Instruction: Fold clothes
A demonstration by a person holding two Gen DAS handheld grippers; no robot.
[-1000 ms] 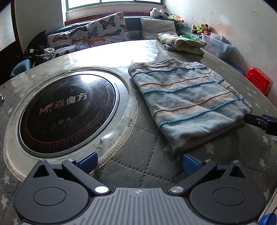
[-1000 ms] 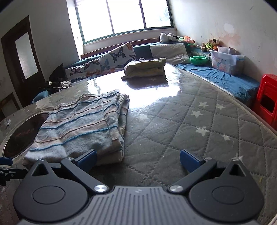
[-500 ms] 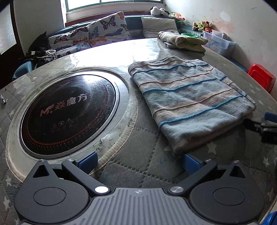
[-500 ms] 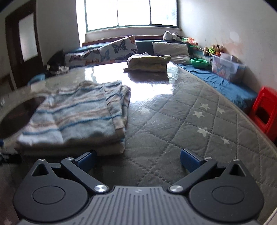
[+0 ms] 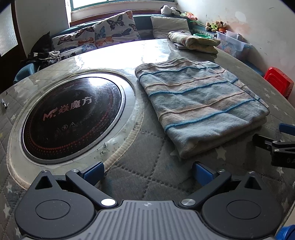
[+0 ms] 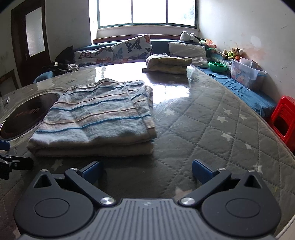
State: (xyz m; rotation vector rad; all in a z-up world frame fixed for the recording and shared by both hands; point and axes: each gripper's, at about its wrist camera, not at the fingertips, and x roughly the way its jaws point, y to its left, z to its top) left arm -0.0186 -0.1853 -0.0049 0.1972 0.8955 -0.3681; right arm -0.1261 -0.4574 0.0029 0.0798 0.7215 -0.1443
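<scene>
Just ahead of right gripper (image 6: pixel 146 170), folded striped garment (image 6: pixel 95 118), untouched, fingers spread

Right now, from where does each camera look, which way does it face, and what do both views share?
Left wrist: sits on the left gripper, faces across the table toward the cooktop and striped cloth; both open fingers show, the right gripper at the right edge.
Right wrist: sits on the right gripper, faces the window; open fingers show, the left gripper at the left edge.
Shared: striped cloth, cooktop, folded yellow cloth, butterfly cushions, red stool.
</scene>
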